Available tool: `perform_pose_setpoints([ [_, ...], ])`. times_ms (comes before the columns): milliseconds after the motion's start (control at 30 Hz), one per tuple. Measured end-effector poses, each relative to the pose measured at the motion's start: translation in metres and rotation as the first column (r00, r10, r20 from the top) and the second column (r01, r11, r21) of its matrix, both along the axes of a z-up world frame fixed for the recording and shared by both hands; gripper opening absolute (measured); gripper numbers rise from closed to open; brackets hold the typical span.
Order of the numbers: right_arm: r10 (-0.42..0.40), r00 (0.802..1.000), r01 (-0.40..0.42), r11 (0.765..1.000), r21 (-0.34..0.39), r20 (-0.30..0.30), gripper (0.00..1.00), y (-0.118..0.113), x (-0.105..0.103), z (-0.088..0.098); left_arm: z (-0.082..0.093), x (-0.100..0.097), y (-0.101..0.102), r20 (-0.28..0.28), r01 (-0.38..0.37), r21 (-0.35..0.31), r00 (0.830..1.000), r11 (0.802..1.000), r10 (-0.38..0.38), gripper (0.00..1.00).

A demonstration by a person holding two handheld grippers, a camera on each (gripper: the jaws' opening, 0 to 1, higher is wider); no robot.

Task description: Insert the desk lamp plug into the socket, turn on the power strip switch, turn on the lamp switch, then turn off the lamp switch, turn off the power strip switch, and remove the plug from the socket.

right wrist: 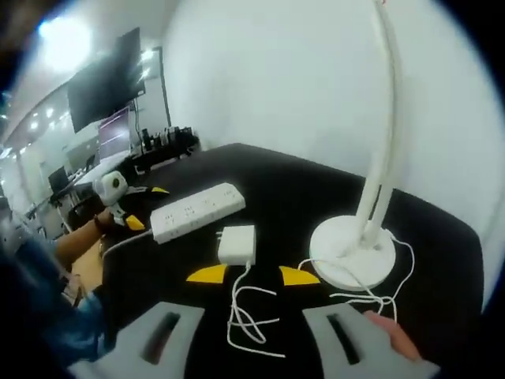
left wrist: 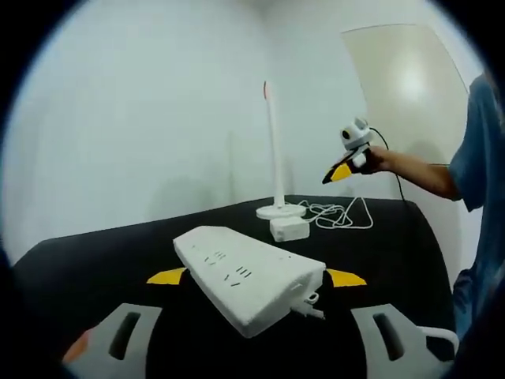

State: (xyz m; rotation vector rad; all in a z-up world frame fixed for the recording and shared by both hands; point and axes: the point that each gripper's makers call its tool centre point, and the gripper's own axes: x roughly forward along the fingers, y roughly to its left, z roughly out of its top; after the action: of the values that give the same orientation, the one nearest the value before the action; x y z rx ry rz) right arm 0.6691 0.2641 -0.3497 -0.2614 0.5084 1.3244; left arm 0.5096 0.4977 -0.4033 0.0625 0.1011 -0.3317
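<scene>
The plug adapter (right wrist: pixel 237 244) lies loose on the black surface (right wrist: pixel 284 185), between the power strip (right wrist: pixel 197 212) and the round base of the desk lamp (right wrist: pixel 353 253), with its white cord (right wrist: pixel 251 316) coiled toward the near edge. It touches no socket, so the first step, inserting it, does not look done. The lamp head is out of frame at the top, so whether it is lit cannot be told, though with the adapter lying free it is unlikely to be powered. From these frames alone I cannot tell whether the whole sequence lies ahead or is already finished; the layout fits either.

In the left gripper view the left gripper (left wrist: pixel 257 277) stands wide, its yellow tips on either side of the power strip (left wrist: pixel 248 276) without touching it, holding nothing. The strip's cable end points toward the camera. Beyond it, near the far edge, stand the lamp (left wrist: pixel 275 158) and the adapter (left wrist: pixel 289 229).

The right gripper (right wrist: pixel 252 274) is also wide and holds nothing, its tips flanking the cord just below the adapter. In the left gripper view it (left wrist: pixel 341 170) hangs raised above the surface near the lamp.

If the task is at its start, the likely next call is for the right gripper to close on the adapter and carry it to the strip.
</scene>
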Motion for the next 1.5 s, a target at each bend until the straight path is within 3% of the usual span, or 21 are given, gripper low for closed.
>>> perform_pose_setpoints([
  [200,0.062,0.998,-0.063,0.996,-0.060,-0.003,0.25,0.015,-0.008,-0.009,0.001,-0.002,-0.007,0.000,0.008,-0.005,1.000,1.000,-0.008,0.65],
  [500,0.080,0.996,-0.086,0.985,-0.148,-0.042,0.24,0.032,-0.009,-0.030,0.000,-0.002,-0.015,-0.007,0.013,0.009,1.000,1.000,-0.013,0.65],
  [1233,0.066,0.994,-0.086,0.968,-0.234,-0.093,0.20,0.047,-0.007,-0.056,0.001,-0.003,-0.017,0.002,0.024,0.003,1.000,1.000,-0.024,0.67],
  [1500,0.066,0.992,-0.091,0.962,-0.259,-0.106,0.19,0.051,-0.010,-0.065,-0.002,-0.004,-0.023,-0.007,0.035,0.029,0.999,0.999,-0.034,0.67],
])
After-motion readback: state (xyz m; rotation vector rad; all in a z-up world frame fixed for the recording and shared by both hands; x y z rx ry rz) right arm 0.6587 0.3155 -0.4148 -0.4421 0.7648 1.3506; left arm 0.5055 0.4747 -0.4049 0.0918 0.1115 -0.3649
